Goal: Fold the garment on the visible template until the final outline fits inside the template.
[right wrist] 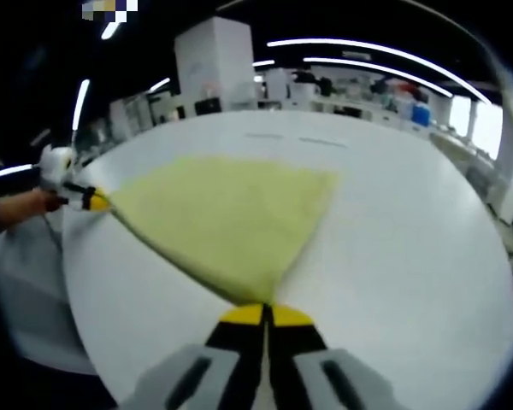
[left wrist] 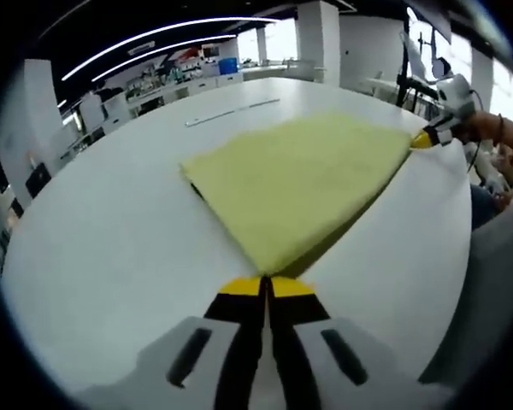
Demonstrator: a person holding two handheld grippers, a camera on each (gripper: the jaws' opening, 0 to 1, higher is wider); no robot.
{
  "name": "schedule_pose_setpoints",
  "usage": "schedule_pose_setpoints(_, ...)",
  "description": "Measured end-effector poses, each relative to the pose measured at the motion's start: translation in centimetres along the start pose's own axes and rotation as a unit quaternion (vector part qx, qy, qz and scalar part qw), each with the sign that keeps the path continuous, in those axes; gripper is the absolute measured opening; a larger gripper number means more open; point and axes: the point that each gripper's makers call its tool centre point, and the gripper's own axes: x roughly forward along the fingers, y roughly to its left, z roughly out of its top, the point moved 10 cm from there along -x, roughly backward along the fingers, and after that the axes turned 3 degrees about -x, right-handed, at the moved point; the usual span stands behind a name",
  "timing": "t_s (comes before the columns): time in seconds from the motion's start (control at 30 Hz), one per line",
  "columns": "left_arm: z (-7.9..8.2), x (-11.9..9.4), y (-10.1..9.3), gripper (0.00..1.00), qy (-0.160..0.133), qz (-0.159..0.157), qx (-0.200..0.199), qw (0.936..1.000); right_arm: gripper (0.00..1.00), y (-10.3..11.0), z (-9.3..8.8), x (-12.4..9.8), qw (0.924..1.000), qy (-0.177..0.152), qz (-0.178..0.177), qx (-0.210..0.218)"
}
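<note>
While left gripper [left wrist: 266,285] and right gripper [right wrist: 265,314] each pinch yellow garment [left wrist: 299,175] corners, jaws closed, dark strip under garment edge shows in left gripper view.

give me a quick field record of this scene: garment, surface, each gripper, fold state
garment: yellow cloth, folded, spread on the table
surface: white table
left gripper: shut on one corner of the yellow cloth
right gripper: shut on another corner; also seen at far right of the left gripper view
edge between corners: pulled taut, straight
template: no outline discernible; a dark strip shows at the cloth's edge in the left gripper view
fold state: mid-fold
</note>
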Motion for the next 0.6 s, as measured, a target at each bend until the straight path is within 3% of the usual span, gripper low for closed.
schedule_pose_setpoints(0.6, -0.70, -0.39, -0.65, 0.00, 0.013, 0.002, -0.021, 0.9997, 0.00, 0.70, -0.69, -0.55, 0.9999, 0.005, 0.001, 0.012)
